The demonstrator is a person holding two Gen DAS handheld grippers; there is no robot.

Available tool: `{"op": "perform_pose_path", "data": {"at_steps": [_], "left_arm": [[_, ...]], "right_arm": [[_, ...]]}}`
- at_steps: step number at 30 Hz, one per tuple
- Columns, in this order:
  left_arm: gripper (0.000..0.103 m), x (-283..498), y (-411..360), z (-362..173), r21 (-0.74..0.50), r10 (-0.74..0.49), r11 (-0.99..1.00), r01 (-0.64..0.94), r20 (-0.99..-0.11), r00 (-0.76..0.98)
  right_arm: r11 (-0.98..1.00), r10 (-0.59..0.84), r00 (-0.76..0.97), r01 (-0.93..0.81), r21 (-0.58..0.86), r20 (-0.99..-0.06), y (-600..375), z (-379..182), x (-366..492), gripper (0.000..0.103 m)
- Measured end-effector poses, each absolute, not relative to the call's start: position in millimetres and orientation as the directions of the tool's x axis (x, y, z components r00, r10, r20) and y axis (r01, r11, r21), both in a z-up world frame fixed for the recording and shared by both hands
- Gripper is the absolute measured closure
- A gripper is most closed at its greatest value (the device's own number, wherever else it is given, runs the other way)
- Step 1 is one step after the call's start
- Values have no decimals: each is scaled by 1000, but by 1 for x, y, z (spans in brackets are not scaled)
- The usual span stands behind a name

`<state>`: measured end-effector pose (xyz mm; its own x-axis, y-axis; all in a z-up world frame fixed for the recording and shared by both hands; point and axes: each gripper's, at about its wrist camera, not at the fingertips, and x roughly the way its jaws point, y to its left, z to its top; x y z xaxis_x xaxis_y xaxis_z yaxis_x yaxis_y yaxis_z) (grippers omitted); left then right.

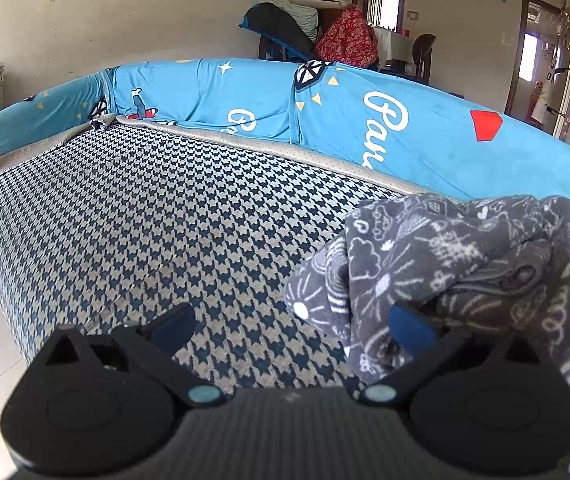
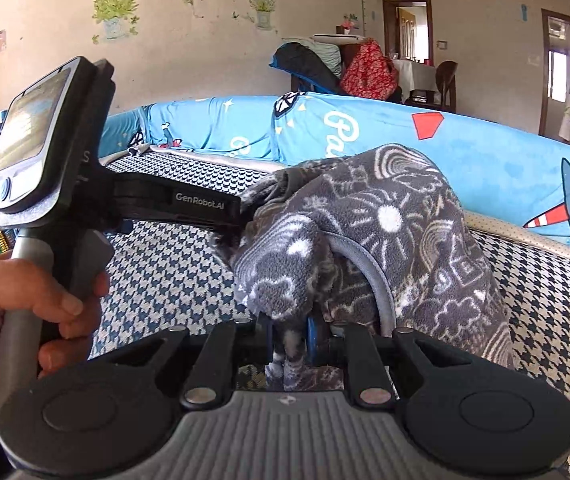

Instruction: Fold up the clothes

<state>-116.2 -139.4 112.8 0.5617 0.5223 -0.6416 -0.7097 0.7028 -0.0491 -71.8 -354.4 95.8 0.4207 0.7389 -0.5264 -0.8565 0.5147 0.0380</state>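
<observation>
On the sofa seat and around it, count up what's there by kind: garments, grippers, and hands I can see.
Grey patterned fleece garment: 1
Grippers: 2, the left gripper open beside the garment, the right gripper shut on a fold of it
Hands in view: 1, the left hand on its handle
Total: 4

Left hand-held gripper jaws spread wide, right hand-held gripper pinched on grey fleece, left hand wrapping its handle.

The garment was napped grey fleece; the sofa seat cover was coarse woven houndstooth cloth.
</observation>
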Motion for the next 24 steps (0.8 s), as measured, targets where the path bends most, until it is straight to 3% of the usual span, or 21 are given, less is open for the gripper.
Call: {"op": "perform_pose_path", "data": {"at_steps": [19,24], "left_arm": [[0,-145,-130,133,-212,356,763,-610,-650,671],[0,-137,-132,127,-220,333,772,-596,-659,674]], "right_arm": [[345,776,249,-936,60,-579,-349,84,-103,87],[324,795,238,-944,59,-559,-355,88,-99,80]]}}
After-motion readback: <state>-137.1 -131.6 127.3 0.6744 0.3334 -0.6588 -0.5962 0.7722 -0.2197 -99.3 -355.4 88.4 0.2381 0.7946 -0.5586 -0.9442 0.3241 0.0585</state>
